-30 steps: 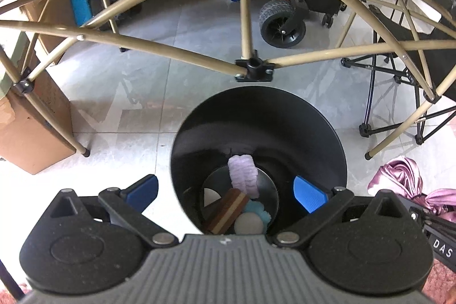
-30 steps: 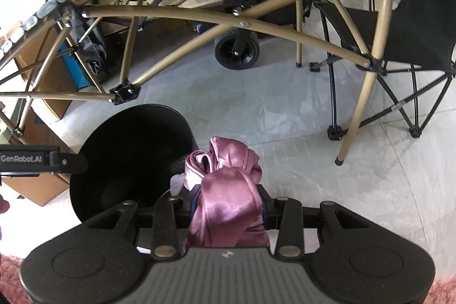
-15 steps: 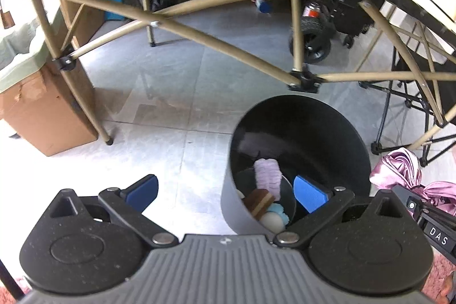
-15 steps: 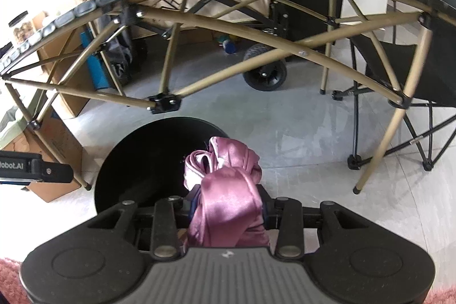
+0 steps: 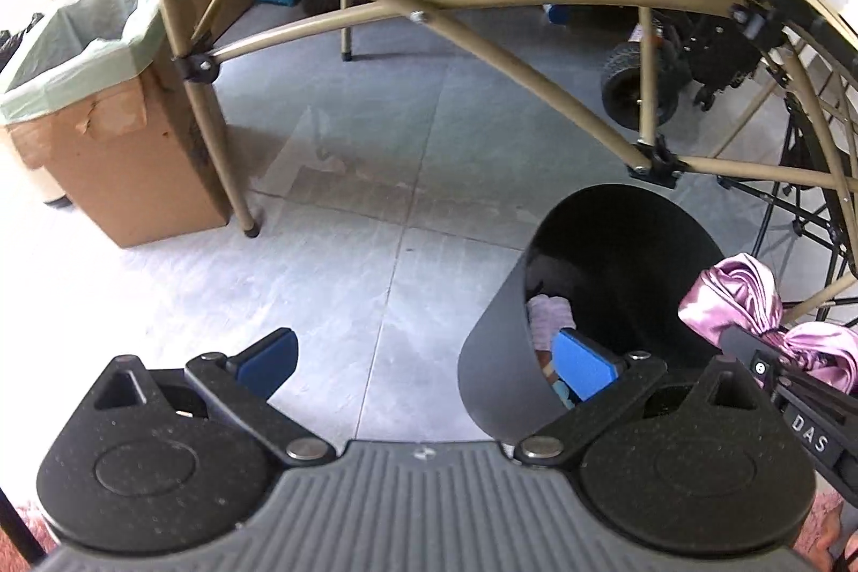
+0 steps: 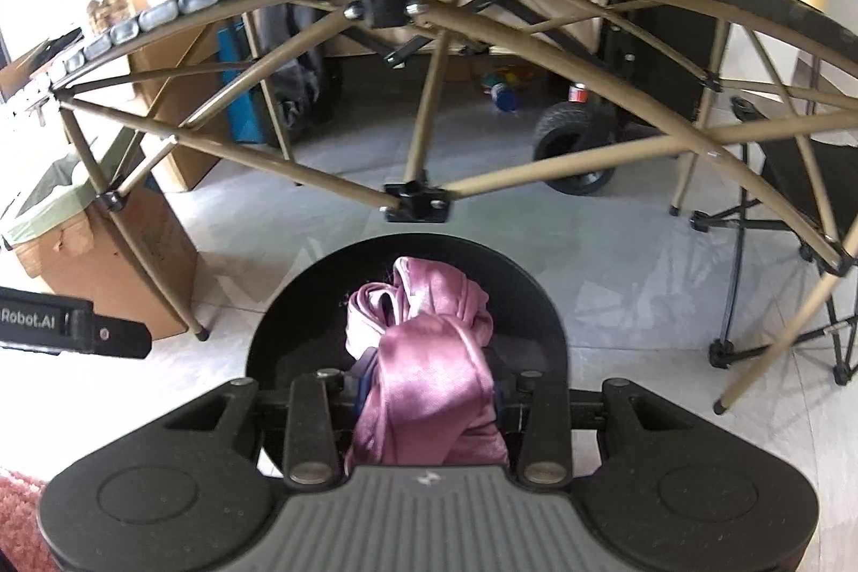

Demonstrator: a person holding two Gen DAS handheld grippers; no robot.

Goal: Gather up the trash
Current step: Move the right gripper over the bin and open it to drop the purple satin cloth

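Jaws of the left gripper (image 5: pixel 423 371) stand wide apart, empty, beside the round black plastic bin (image 5: pixel 490 352) on the grey tiled floor. Clamped in the right gripper (image 6: pixel 426 392), a crumpled pink satin cloth (image 6: pixel 423 347) hangs over the bin's mouth, its long axis running forward along the fingers, bunched end pointing away. Judged step: dropping it; the next move calls for parting the jaws over the opening.

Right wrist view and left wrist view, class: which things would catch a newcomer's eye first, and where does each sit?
The shiny pink satin cloth stands out at once, clamped in the right gripper directly over the mouth of the black bin. In the left wrist view the left gripper stands open and empty, one blue pad over the bin's rim. At far left sits a cardboard box lined with a green bag.
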